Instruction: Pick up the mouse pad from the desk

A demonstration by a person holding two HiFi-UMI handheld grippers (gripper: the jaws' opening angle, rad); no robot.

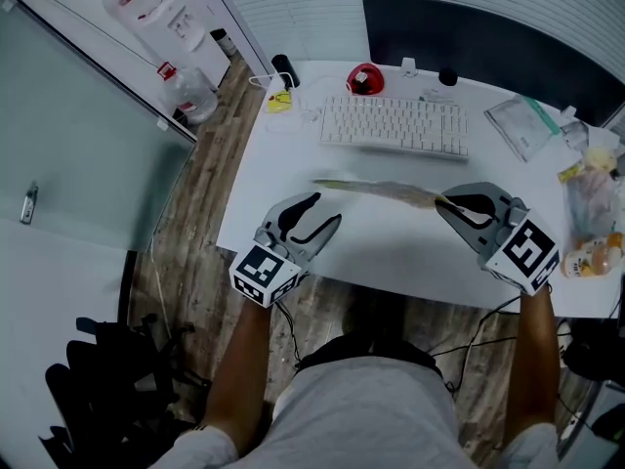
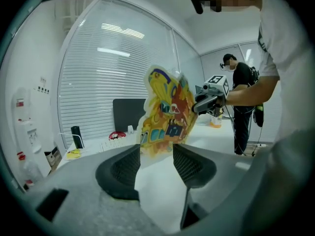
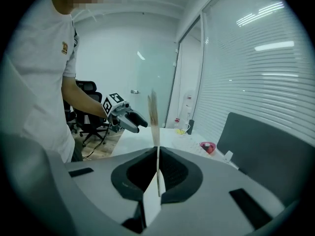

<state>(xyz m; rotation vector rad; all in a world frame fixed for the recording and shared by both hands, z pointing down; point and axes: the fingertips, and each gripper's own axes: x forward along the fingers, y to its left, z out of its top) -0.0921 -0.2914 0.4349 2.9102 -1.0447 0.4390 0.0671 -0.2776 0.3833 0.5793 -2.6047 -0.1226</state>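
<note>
Holding the mouse pad (image 1: pixel 381 191) clear of the bench (image 1: pixel 391 252) - the right gripper (image 1: pixel 451 206) is clamped on one end of it and the pad hangs in the air on its edge, so from the head view it is just a thin strip. The printed face is yellow and orange, readable only in the left gripper view.

Left gripper (image 1: pixel 329 208): jaws apart, nothing pinched. It sits low near the pad's free end, and the pad's lower edge shows just beyond the tips with no contact from the fingers.

Surface: the white bench is bare under the pad. Behind it is a white keyboard (image 1: pixel 395 125), with a red round item (image 1: pixel 364 79) past that and a dark monitor (image 1: pixel 469 37) at the back edge. A clear plastic bag (image 1: pixel 522 125) and some bottles crowd the right end.

Room: slatted blinds (image 2: pixel 108 82) behind the bench and a glass partition (image 1: pixel 78 145) on the left with a water dispenser (image 1: pixel 161 18) beside it. Wood-pattern floor (image 1: pixel 195 233), black office chair (image 1: pixel 107 379) at lower left. Ceiling strip lights reflect in the blinds - no glare on the bench top.
</note>
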